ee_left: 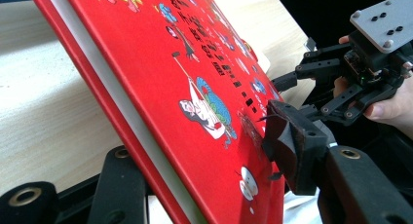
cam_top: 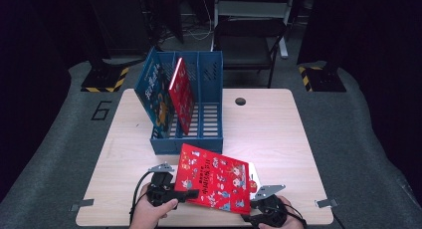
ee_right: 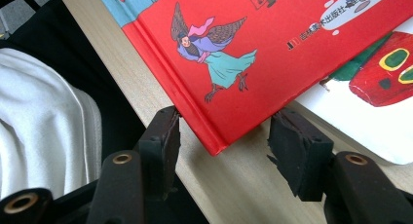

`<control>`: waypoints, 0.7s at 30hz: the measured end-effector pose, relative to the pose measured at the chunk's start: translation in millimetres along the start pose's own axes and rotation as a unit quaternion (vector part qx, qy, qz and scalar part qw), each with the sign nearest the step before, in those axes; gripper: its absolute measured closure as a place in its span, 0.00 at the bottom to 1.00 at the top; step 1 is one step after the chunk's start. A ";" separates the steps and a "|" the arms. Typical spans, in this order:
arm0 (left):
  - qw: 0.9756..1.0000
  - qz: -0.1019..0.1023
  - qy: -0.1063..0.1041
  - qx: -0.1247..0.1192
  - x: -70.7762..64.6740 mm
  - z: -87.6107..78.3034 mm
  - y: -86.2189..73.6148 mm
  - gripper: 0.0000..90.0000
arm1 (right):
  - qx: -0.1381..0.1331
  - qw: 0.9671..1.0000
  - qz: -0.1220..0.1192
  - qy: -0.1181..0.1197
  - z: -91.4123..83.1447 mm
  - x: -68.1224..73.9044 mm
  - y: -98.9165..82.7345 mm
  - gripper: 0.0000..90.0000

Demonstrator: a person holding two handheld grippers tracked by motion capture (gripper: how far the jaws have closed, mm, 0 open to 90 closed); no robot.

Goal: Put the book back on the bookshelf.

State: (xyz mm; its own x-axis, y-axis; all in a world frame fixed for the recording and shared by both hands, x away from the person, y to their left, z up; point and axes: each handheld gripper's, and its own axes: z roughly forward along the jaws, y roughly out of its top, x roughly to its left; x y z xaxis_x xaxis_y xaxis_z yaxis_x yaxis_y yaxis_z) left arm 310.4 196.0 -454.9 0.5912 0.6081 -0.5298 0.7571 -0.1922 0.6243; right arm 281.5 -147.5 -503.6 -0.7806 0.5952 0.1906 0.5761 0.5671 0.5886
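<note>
Red hardcover picture book with cartoon figures on the cover (cam_top: 215, 183) sits at the near edge of the light wood surface (cam_top: 278, 134), tilted, left side lifted off the surface, right near corner low. It overlaps a white picture book with a red and green shape on its cover (ee_right: 375, 102), which lies flat underneath on the right. Left claw (cam_top: 191, 193) has the red book's left edge between its jaws: in the left gripper view one black jaw is under the spine side, the other pad (ee_left: 287, 141) presses on the cover face, so it is pinching the book. Right claw (cam_top: 256, 205) sits at the red book's near right corner; in the right gripper view the jaws are spread either side of that corner, left pad (ee_right: 163, 136) just at the spine edge, right pad apart from the book, not clamped. A hand holds each claw at the near edge of the surface; the right claw with its grey plate (ee_left: 384, 19) also shows far right in the left gripper view. Farther back, centre-left on the surface, a blue slotted plastic file rack with three compartments (cam_top: 209, 134) stands upright. A blue picture book (cam_top: 155, 94) leans in its left compartment, a second red book (cam_top: 182, 94) leans in the middle one. Small dark round hole (cam_top: 240, 101) in the surface to the right of the rack. Black folding chair (cam_top: 249, 40) stands beyond the far edge.
</note>
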 end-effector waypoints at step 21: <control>0.998 0.023 0.041 0.045 -7.3 -6.3 2.9 0.42 | -0.004 0.999 0.026 0.021 1.6 -1.0 0.7 0.56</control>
State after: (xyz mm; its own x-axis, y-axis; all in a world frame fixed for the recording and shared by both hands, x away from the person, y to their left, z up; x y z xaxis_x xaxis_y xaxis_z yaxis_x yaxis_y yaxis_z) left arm 306.5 195.9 -445.6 0.6040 0.6574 -0.4505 0.7540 -0.2882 0.5903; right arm 283.1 -146.8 -504.6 -0.7597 0.5991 0.2528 0.6136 0.5319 0.5835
